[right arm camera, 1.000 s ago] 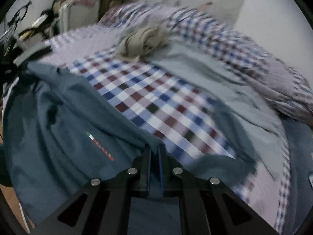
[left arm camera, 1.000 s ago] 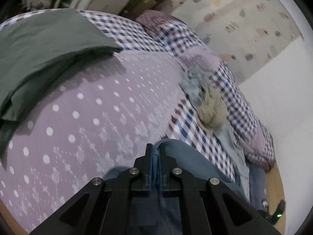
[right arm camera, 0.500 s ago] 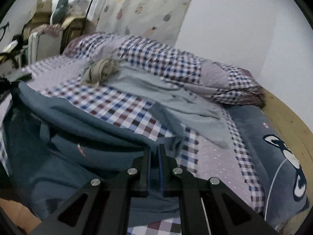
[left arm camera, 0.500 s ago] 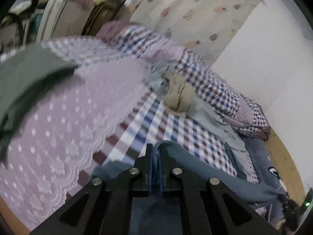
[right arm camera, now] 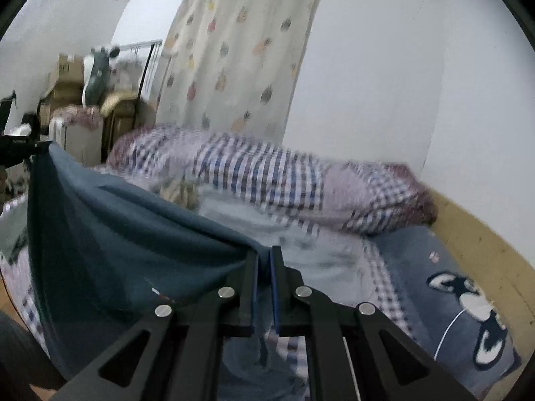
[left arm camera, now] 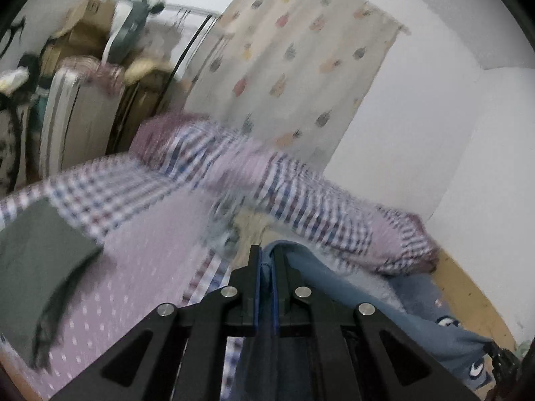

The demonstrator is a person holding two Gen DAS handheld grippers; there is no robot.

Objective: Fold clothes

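The left gripper (left arm camera: 265,260) was clamped on one edge of a blue garment (right arm camera: 127,240), its two fingers pressed together with the cloth pinched between them. The right gripper (right arm camera: 264,260) was closed on another edge of the same garment in the same way. In the right wrist view the blue garment hung stretched between the two grippers, held up above the bed (right arm camera: 337,264), its top edge running from the right gripper up to the left gripper (right arm camera: 20,148) at the far left of that view. A small striped tag (right arm camera: 162,295) showed on the cloth near the right gripper.

On the bed behind lay a checked quilt (right arm camera: 260,173) bunched along the wall side, a pale grey garment (right arm camera: 321,254) spread flat, and a crumpled tan garment (right arm camera: 182,192) partly hidden by the blue one. In the left wrist view a dark green folded garment (left arm camera: 36,250) rested on the dotted purple sheet (left arm camera: 150,260) at the left. A patterned curtain (left arm camera: 301,77) hung on the wall behind the bed, and boxes (left arm camera: 87,16) were stacked in the corner. Both views were blurred.
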